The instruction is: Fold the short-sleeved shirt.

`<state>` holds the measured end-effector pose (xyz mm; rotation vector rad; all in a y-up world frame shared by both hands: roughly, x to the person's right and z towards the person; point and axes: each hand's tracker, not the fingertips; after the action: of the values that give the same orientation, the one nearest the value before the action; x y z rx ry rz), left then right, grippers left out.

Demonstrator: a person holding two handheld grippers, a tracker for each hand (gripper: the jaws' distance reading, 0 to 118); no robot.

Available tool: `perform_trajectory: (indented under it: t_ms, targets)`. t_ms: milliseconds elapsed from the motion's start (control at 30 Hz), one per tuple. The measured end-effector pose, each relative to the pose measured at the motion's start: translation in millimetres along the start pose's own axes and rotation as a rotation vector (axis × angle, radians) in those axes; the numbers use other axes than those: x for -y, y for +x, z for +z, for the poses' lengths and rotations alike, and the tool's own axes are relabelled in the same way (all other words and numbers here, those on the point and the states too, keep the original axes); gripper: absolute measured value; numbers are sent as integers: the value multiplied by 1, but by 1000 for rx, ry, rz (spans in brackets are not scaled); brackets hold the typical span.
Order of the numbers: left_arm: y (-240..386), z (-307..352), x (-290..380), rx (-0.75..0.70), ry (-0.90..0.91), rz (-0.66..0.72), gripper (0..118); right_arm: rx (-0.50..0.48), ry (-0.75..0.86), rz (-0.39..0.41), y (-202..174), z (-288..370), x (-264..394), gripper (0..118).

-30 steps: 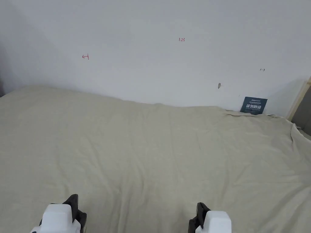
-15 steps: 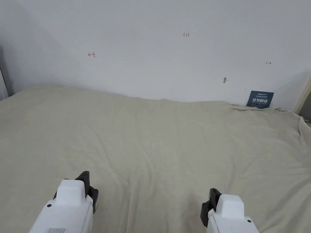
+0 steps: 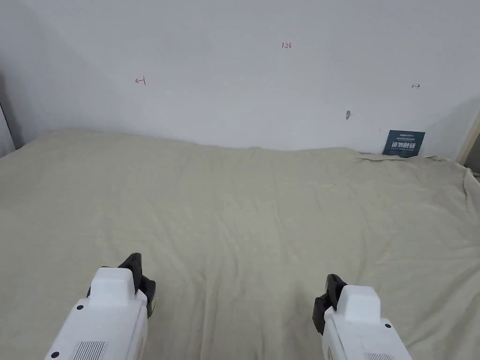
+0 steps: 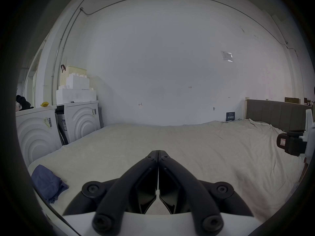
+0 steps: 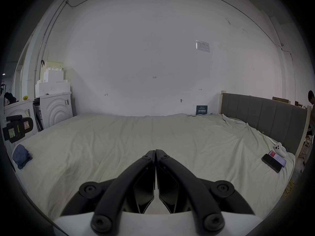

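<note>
Ahead, bare bedsheet (image 3: 243,211); blue garment (image 4: 46,181) at edge.

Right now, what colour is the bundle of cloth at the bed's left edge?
Blue, plain. The bundle of cloth shows best in the left gripper view, lying crumpled on the beige sheet.

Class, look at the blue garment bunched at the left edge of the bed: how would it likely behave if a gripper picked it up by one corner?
The blue garment lies in a crumpled heap with soft folds, so it is probably floppy and would hang and unfold. It looks thin, so likely light. On the wrinkled sheet, pushing it would probably bunch it rather than slide it.
</note>
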<state>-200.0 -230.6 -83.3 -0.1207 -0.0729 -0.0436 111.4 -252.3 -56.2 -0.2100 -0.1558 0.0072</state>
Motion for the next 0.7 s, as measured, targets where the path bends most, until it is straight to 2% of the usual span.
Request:
perform_trajectory:
  t_ms: [33,67,100,133,167,200,233,267,333,500,600,700]
  targets:
    - [-1,-1,-1,3,-8,7,2,2,0,3,1,0,0,3]
    - [-2,-1,-2,2,-10,13,5,4,1,3,1,0,0,10]
    - [-3,-2,-2,4,-8,17,15,9,7,-1,2,0,0,22]
    - [-4,-2,-2,1,-8,21,29,18,11,-9,3,0,0,40]
    - [-4,-2,-3,-3,-9,25,51,20,11,-19,4,1,0,66]
    - [-4,-3,-3,-8,-8,29,82,25,8,-35,6,0,0,83]
    - [-5,-2,-4,-12,-9,31,102,26,5,-43,7,-1,0,96]
    - [-5,-2,-4,-19,-11,33,117,32,3,-46,8,-2,1,106]
    - [-7,-3,-3,-15,-7,39,118,35,16,-51,10,-2,4,112]
    - [-7,-7,0,-31,-13,32,118,57,32,-45,13,-3,5,112]
    - [-11,-13,1,-44,-31,73,118,27,39,-68,17,-6,3,112]
    - [-17,-20,1,-29,-61,128,118,32,20,-55,17,-12,0,112]
